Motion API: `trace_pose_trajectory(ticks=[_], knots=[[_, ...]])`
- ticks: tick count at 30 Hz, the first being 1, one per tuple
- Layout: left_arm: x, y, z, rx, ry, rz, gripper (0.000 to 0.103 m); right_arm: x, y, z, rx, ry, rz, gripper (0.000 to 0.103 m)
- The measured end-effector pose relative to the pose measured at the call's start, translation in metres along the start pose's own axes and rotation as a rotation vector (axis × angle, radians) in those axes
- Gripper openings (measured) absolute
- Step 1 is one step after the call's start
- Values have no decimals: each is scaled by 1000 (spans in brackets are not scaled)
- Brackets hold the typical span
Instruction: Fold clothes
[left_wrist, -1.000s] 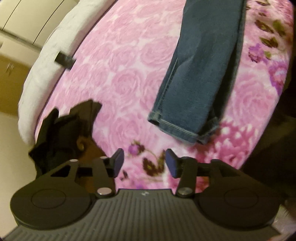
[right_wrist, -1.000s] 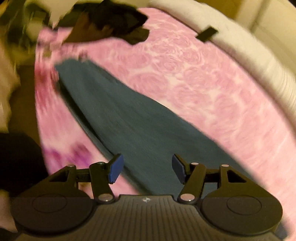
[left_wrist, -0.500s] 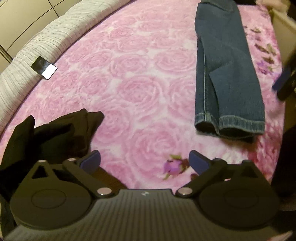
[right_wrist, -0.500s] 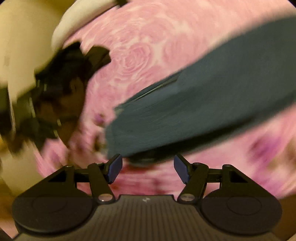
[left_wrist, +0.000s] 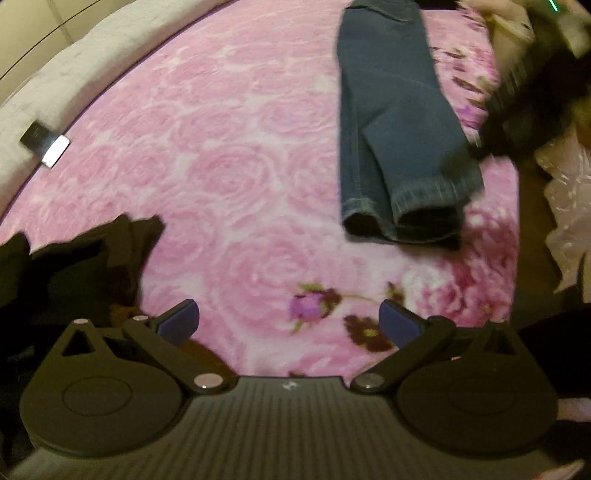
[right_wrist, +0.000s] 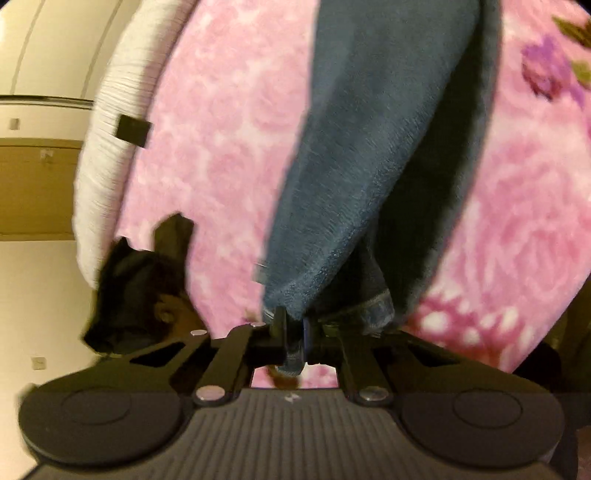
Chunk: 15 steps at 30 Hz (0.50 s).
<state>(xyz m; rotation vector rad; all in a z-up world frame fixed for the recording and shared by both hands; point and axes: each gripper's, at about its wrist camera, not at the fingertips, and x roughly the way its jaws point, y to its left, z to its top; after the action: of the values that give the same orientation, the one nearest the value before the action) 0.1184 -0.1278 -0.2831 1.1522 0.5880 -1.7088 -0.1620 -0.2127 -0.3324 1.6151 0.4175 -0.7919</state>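
Jeans (left_wrist: 402, 140) lie lengthwise on the pink blanket (left_wrist: 229, 177), legs stacked, cuffs toward the camera. In the R wrist view the R gripper (right_wrist: 293, 338) has just been closing, and its jaws are now clenched on the denim (right_wrist: 354, 155) at the cuff end; half a sec ago they stood apart w/ nothing between them. Cloth bunches up from the pinch. Likely meaning: the fold starts here, cuff end to be carried toward the waist.

L gripper (left_wrist: 288, 323) is released, jaws spread wide over bare blanket, nothing between them, well apart from the jeans. It widened over the last sec.

Around: a dark garment (left_wrist: 74, 266) heaped at the blanket's L edge, apart from the jeans. A phone (left_wrist: 44, 146) rests on the white cover (left_wrist: 55, 92) beyond. Nothing lies across the jeans. Only one cuff corner is held, so the fold may skew.
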Motion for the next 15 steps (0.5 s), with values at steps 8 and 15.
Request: trace_pose_trajectory(ticks=[8,15], knots=[[1,-36,33,-167,-192,-173,102,-74,53,47,-15,-97,201,6],[41,-51,65,-180,-293,-131,76,-86,47,53,53,-100,228,6]])
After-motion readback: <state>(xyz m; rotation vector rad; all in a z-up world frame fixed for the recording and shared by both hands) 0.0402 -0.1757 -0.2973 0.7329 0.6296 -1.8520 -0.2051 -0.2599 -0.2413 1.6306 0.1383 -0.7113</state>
